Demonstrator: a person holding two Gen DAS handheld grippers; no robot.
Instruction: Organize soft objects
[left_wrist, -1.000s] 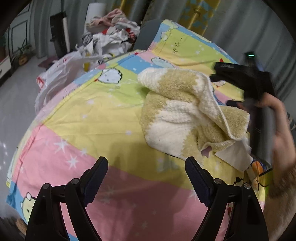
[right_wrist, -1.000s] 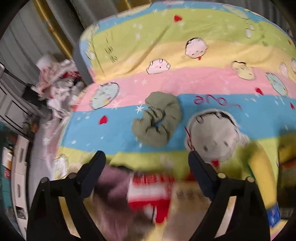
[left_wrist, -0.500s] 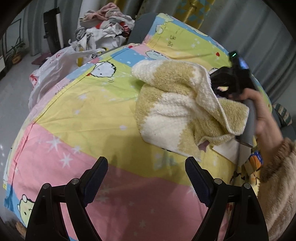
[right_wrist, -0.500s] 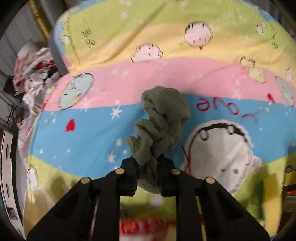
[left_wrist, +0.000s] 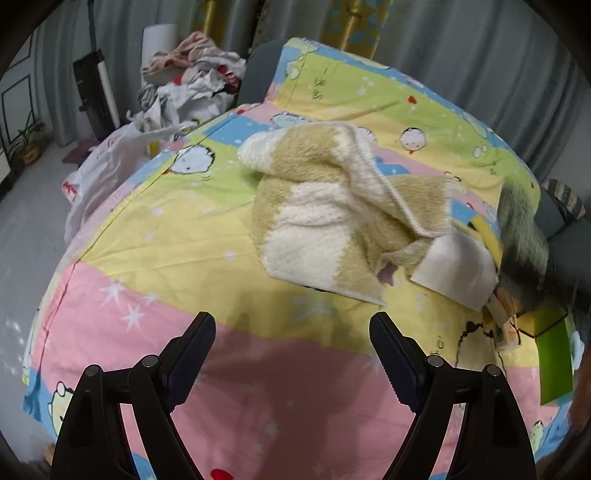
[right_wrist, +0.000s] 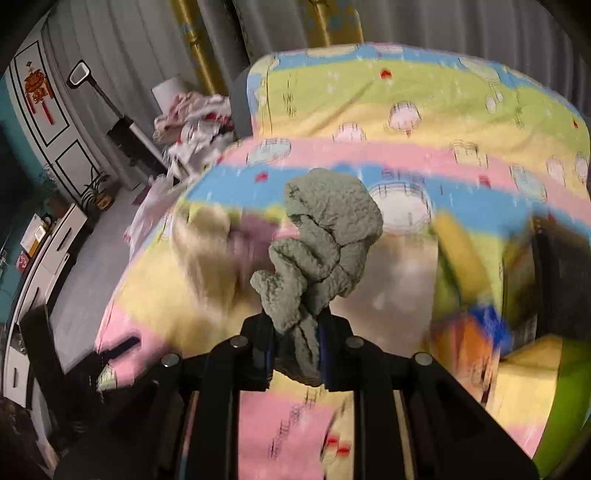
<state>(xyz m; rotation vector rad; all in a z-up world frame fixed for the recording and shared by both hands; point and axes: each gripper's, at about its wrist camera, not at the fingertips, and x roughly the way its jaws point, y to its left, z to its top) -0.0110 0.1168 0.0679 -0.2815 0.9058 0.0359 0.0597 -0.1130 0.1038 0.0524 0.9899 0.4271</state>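
Note:
A crumpled tan and cream fleece blanket (left_wrist: 332, 218) lies on the cartoon-print bed cover (left_wrist: 177, 236). My left gripper (left_wrist: 291, 350) is open and empty, low over the pink stripe in front of the blanket. My right gripper (right_wrist: 295, 325) is shut on a grey-green fuzzy cloth (right_wrist: 325, 236) and holds it up above the bed. The same cloth shows blurred at the right edge of the left wrist view (left_wrist: 521, 229). The right wrist view is blurred by motion.
A white folded cloth (left_wrist: 458, 269) and yellow and green items (left_wrist: 550, 350) lie by the blanket's right end. A pile of clothes (left_wrist: 192, 81) and a white plastic bag (left_wrist: 107, 166) sit beyond the bed's far left corner. Grey curtains hang behind.
My right gripper closed on the grey-green cloth and lifted it off the blue stripe, swinging it toward the blanket. The left gripper stayed open and nearly still.

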